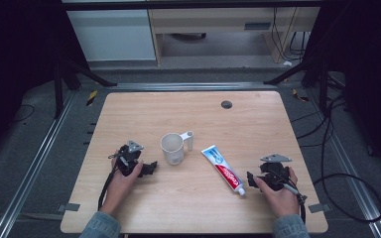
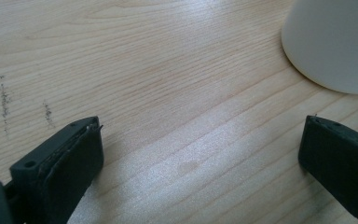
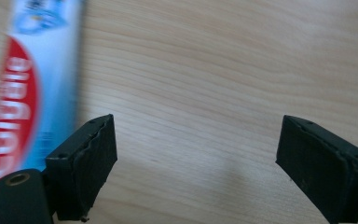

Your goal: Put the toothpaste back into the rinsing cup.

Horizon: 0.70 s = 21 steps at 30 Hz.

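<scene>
Two hands are resting low on the worktop (image 1: 129, 106), each one holding a tool. Left tool (image 1: 150, 167) is lying just beside the white cup (image 1: 172, 148), jaws standing wide apart with only bare wood between them. Right tool (image 1: 251, 179) is also gaping wide, with nothing between its jaws, and it is pointing toward the cap end of the toothpaste tube (image 1: 223, 170), which is lying flat between the cup and the right hand (slightly diagonal, cap toward the person). To do the grasp well, I think the right tool should be sliding sideways until the tube's body is sitting centred between both jaws, then closing gently, because a flat tube is slipping easily.
</scene>
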### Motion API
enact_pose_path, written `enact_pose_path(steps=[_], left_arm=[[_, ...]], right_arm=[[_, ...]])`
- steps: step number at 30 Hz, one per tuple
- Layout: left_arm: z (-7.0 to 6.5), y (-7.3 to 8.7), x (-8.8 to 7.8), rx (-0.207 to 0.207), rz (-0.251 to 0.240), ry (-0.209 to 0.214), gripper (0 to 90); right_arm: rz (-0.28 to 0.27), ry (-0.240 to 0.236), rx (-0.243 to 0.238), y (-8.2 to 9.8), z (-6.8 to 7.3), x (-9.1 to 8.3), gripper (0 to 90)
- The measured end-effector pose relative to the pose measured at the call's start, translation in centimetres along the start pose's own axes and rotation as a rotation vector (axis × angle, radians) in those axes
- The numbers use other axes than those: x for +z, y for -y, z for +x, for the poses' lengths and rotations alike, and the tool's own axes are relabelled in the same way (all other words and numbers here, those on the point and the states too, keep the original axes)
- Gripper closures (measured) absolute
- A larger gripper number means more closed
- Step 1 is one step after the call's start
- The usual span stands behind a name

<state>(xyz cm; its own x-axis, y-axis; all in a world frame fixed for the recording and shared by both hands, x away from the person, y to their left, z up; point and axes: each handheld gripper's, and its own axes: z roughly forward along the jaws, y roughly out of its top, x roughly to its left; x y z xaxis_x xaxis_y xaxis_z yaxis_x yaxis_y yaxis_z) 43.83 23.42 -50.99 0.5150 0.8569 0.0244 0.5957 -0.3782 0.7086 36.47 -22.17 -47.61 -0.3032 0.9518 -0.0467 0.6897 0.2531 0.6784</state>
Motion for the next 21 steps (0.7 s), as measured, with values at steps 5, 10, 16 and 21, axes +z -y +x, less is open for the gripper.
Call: enact_pose_path(steps=[5,10,16,21], left_arm=[[0.0,-0.1,0.1,-0.008,-0.002,-0.004,0.0],[0.0,-0.1,0.1,-0.009,-0.002,-0.005,0.0],[0.0,-0.1,0.1,-0.008,-0.002,-0.005,0.0],[0.0,-0.1,0.1,-0.009,-0.002,-0.005,0.0]], right_arm=[[0.058,-0.065,-0.133,-3.9,2.4,-2.6,19.4],[0.104,-0.088,-0.204,-6.0,3.9,-2.9,21.0],[0.174,-0.136,-0.262,-8.3,5.7,-2.1,25.3],[0.232,-0.161,-0.311,-9.9,7.2,-1.0,31.1]])
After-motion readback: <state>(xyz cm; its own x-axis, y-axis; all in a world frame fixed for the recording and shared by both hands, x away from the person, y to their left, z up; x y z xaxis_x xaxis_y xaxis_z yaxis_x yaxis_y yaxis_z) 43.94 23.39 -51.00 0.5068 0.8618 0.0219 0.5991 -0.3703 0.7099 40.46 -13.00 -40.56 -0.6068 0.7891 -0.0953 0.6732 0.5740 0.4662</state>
